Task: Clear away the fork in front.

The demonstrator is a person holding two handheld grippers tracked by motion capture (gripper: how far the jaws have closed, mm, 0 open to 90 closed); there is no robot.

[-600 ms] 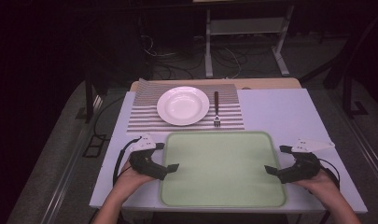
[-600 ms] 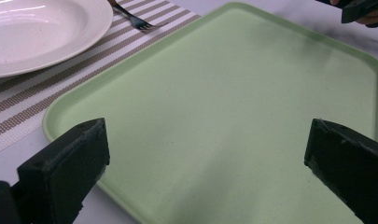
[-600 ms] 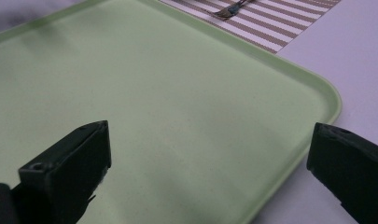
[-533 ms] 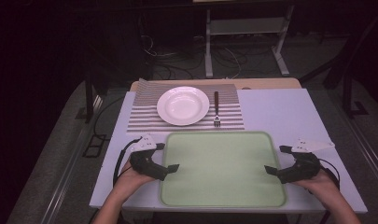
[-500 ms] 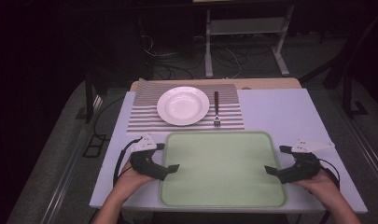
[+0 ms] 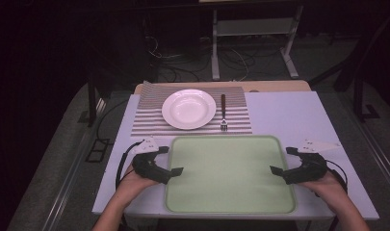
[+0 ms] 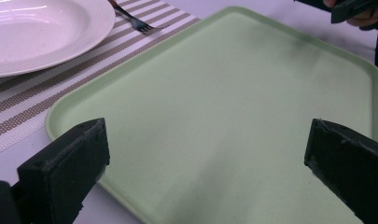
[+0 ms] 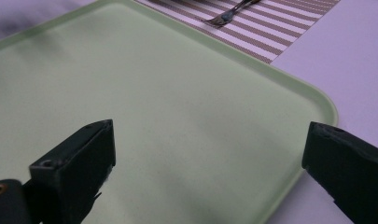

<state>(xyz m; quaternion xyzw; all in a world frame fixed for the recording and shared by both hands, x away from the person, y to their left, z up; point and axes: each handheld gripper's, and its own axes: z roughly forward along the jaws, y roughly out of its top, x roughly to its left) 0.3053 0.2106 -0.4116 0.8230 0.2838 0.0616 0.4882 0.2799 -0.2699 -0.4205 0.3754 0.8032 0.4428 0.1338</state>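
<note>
A pale green tray (image 6: 231,192) lies empty on the near half of the white table. My left gripper (image 6: 169,160) sits at the tray's left edge, held by a hand, with its jaws wide apart and pointing inward over the rim. In the left gripper view the left gripper (image 7: 207,140) is open above the bare tray (image 7: 233,88). My right gripper (image 6: 284,160) mirrors it at the tray's right edge, also open. From the right gripper view, the right gripper (image 8: 210,140) has only the tray (image 8: 130,74) surface beneath its jaws.
Behind the tray a striped placemat (image 6: 149,120) carries a white plate (image 6: 188,109) with a fork (image 6: 223,113) to its right. Bare white table (image 6: 289,115) lies at the back right. Dark floor, cables and a metal stand surround the table.
</note>
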